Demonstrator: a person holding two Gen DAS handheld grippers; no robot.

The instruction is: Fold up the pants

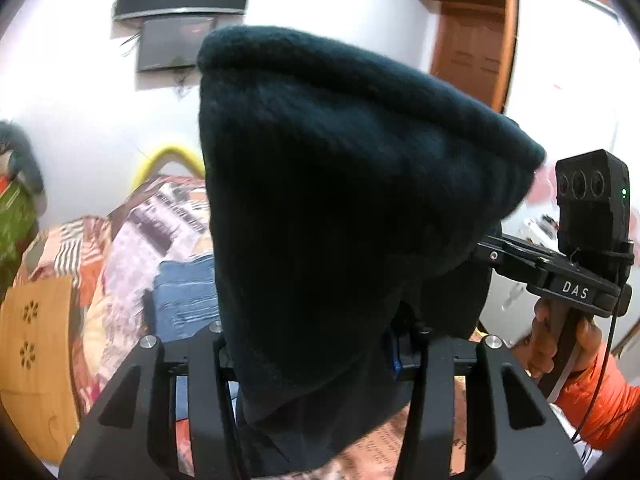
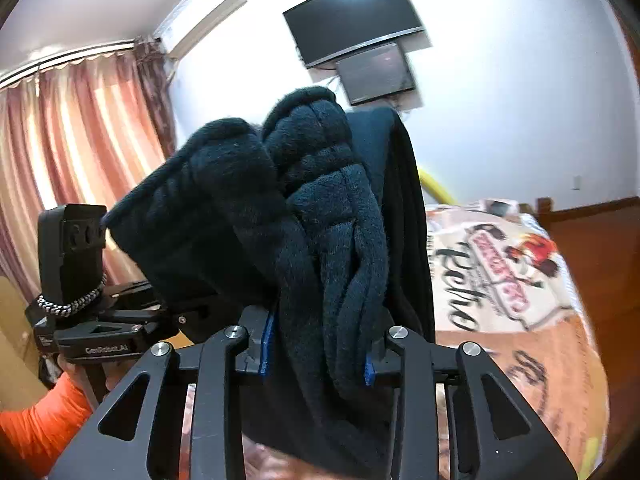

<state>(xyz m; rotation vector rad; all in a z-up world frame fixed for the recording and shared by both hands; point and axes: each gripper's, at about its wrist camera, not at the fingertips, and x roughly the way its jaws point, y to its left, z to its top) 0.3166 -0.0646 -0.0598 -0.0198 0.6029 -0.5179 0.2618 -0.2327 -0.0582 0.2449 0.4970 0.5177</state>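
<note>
pants held aloft by both grippers

the dark fleece pants [image 1: 340, 208] hang raised above the bed [image 2: 520, 280], bunched into thick folds. the left gripper [image 1: 316, 344] is clamped on the fabric — cloth fills the gap between its jaws and drapes down over them. the right gripper [image 2: 316, 344] likewise grips a gathered roll of the pants between its blue-edged fingers [image 2: 266, 344]. each gripper appears in the other's view, near the fabric edge. on the far wall hangs a television [image 2: 352, 16]; curtains [image 2: 80, 140] are at the left.
</note>
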